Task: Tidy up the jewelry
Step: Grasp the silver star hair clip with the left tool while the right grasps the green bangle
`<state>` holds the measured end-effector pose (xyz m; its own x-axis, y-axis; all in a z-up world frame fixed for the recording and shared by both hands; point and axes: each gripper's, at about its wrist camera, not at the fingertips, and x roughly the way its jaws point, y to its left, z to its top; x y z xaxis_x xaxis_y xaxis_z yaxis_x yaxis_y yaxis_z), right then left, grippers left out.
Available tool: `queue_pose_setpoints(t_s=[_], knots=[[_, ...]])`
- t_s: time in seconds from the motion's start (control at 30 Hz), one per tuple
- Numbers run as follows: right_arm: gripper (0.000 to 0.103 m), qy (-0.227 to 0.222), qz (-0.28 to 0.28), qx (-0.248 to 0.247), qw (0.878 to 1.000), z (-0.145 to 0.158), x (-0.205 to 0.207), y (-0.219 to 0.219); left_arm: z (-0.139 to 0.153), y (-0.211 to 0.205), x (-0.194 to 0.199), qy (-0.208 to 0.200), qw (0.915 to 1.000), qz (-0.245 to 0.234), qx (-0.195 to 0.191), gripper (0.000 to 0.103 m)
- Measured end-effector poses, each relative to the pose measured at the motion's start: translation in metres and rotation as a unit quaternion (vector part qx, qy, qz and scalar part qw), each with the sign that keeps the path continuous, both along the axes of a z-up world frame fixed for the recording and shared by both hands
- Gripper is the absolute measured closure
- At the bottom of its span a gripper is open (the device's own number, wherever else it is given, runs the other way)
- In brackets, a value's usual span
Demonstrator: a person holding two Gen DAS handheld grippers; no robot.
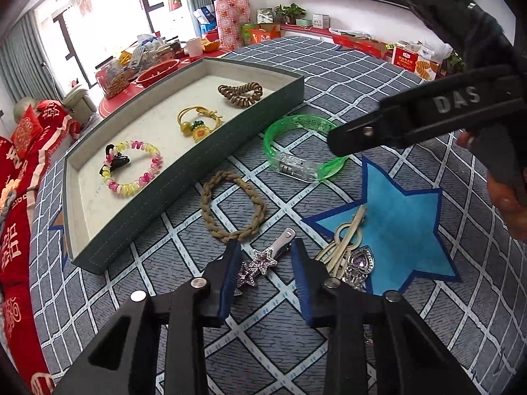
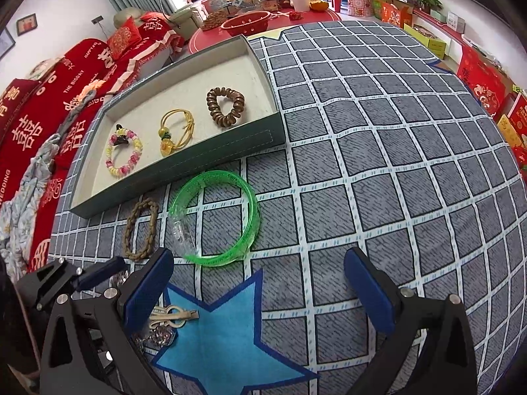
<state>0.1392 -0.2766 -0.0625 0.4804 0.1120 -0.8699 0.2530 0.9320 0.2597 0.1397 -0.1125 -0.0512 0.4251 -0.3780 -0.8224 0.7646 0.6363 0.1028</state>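
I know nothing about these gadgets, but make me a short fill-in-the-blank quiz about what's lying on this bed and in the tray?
1. The tray already holds ____ hair ties.
2. The bangle lying outside the tray is see-through and ____ in colour.
3. The left gripper has a silver hair clip decorated with ____ between its fingers.
4. The cream clips rest partly on a blue ____ printed on the bedspread.

Missing words: three; green; stars; star

Two near, downward wrist views; shared tray.
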Motion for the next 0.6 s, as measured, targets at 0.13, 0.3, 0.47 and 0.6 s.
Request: queue_pose_setpoints(t_s=[0.13, 0.3, 0.47, 0.6], knots=[[0.000, 0.010, 0.003, -0.012, 1.000, -0.005, 0.009, 0.004, 0.001, 0.005, 0.000, 0.010, 0.9997, 0.020, -0.007, 0.065], [0.010, 0.013, 0.010, -0.053, 0.998, -0.006, 0.021, 0.014, 0.001, 0.019, 0.002, 0.024, 0.9972, 0.065, -0.027, 0.069], [0.025, 0.004, 0.021, -0.049, 0.999, -0.001, 0.028, 0.022, 0.000, 0.027, 0.001, 0.028, 0.9947, 0.090, -0.041, 0.069], [0.036, 0.002, 0.007, -0.036, 0.999, 0.000, 0.023, 0.018, 0.000, 0.036, 0.001, 0.041, 0.9913, 0.111, -0.058, 0.069]])
